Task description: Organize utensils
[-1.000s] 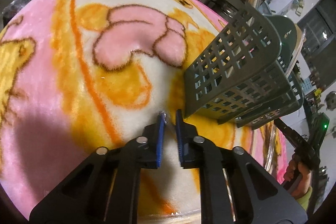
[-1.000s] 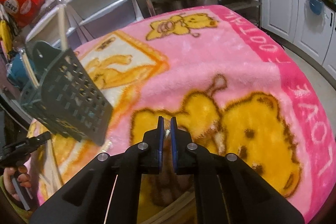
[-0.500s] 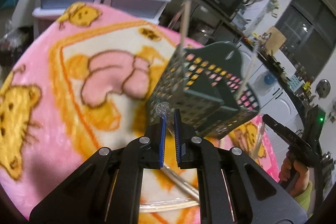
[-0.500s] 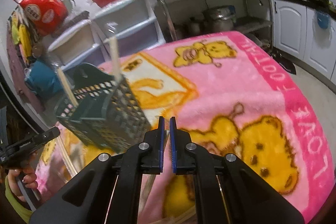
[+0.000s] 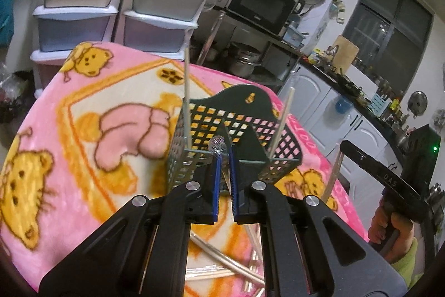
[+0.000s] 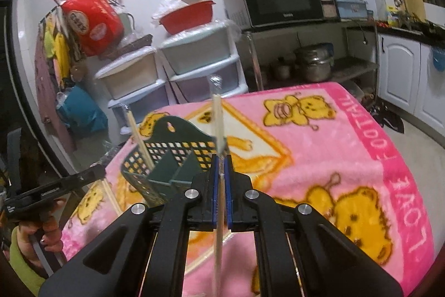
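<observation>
Left claw: The left claw [image 5: 225, 180] is clenched on a thin stick in a clear wrapper [image 5: 218, 148]. The blue pads pinch it tight.

Right claw: The right claw [image 6: 219, 185] is clenched too. It grips a long wrapped chopstick [image 6: 218, 127].

Where the sticks are: Both are up in the air, just in front of the green basket [image 5: 236, 130]. They are not inside it yet.

Basket: It stands upright on the pink bear blanket [image 6: 319, 146] that covers the table. It has holes all over its walls and a wall down the middle that makes pockets.

Already in the basket: Two bare wooden sticks stand in it. One stick [image 5: 187, 99] is in the left pocket and one stick [image 5: 282, 124] is in the right pocket, as the left claw sees it. They lean on the rim, ends up.

Which way the right stick points: Its long line runs up and away from the claw, with the wrapped tip high above the pads. The other end hangs down below the claw.

Which way the left stick points: Only its tip shows past the pads, pointing at the basket. I cannot tell how long it is.

Why held like this: I think a grip near the middle keeps each stick steady, so an end can drop into a pocket.

Still on the table: More wrapped sticks [image 5: 222, 260] lie flat by the basket, waiting.
</observation>
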A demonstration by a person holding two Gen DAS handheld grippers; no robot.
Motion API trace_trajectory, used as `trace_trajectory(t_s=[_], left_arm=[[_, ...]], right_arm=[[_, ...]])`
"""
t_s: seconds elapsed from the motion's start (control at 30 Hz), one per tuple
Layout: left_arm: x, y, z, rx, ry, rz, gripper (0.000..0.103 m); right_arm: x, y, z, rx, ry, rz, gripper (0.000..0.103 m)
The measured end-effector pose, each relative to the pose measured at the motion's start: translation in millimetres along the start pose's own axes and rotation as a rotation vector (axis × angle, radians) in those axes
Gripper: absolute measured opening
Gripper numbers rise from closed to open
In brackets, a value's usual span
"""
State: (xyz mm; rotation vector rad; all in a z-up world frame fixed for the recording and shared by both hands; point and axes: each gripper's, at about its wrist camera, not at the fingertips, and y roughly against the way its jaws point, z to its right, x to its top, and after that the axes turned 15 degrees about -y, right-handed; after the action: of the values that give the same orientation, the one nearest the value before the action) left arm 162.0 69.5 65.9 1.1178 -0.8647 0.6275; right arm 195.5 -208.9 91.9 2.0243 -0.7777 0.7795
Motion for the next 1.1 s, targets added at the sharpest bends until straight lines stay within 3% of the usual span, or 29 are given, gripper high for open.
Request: trace_trajectory(t_s=[1.1], left_arm=[[47.1,26.8,63.1,-0.085,-0.157,0.096,0.003]], right_arm=[[5.3,48.4,-35.3,0.107,0.052,0.118,0.004]])
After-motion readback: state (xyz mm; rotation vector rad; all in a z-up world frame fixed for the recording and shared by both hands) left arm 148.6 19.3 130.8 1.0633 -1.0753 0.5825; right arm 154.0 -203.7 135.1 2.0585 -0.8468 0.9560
